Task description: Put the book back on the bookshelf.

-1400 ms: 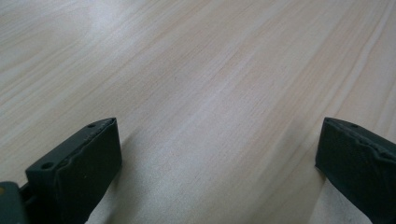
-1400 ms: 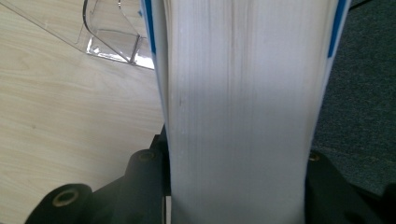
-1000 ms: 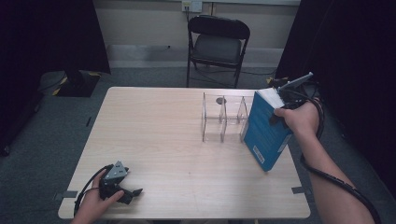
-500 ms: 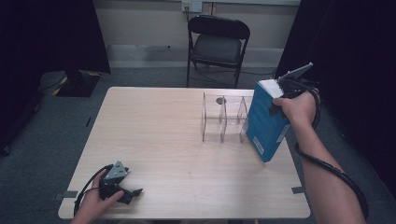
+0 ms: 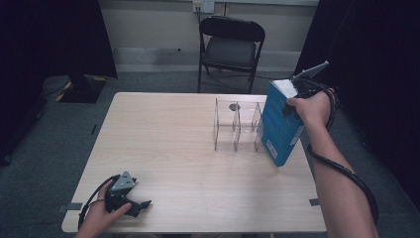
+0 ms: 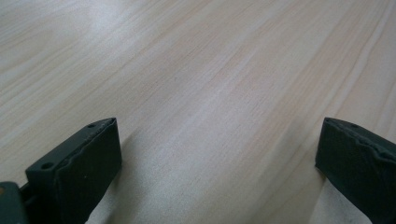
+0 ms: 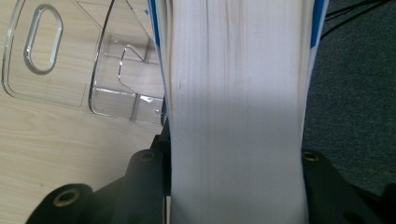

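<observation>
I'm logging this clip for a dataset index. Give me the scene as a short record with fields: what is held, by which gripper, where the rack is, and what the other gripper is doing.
held thing: blue book, tilted, lifted off the table
holder: right gripper, jaws clamped across the page block
rack: clear acrylic divider rack, on the wooden table, just left of the book
left gripper: resting on the table's near left corner, jaws wide apart, nothing between them
background: black folding chair beyond the table

A recording studio-like room: black curtains [image 5: 54,34], grey carpet [image 5: 44,129], folding chair [image 5: 230,47], bare wooden table [image 5: 168,134].
</observation>
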A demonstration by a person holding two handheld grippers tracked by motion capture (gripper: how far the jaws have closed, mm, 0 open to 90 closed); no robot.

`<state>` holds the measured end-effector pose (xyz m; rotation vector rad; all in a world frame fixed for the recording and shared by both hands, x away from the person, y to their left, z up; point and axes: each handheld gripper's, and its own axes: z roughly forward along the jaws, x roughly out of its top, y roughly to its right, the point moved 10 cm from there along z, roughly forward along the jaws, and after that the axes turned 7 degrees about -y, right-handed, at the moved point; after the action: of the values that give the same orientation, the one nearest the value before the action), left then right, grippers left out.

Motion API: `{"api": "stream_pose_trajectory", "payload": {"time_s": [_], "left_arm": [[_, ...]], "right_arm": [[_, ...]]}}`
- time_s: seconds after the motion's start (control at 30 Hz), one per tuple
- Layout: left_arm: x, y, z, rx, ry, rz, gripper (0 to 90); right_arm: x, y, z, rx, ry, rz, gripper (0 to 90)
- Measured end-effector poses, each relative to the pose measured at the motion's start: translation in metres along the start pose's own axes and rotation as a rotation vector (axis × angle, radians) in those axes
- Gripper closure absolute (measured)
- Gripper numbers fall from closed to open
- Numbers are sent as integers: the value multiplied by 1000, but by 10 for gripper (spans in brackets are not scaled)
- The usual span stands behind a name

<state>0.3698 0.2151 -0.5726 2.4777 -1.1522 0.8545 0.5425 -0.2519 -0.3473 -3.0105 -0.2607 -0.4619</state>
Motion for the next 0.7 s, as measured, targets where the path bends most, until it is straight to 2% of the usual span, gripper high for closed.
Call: {"api": "stream_pose_trajectory", "payload": {"time_s": [0.37, 0.7], "left_arm": [[0, 0, 0, -2, 0, -3, 0], [0, 0, 0, 1, -1, 5, 0]], "right_arm": [[10, 4, 4, -3, 24, 8, 616], [20, 4, 16, 2, 40, 16, 616]]}}
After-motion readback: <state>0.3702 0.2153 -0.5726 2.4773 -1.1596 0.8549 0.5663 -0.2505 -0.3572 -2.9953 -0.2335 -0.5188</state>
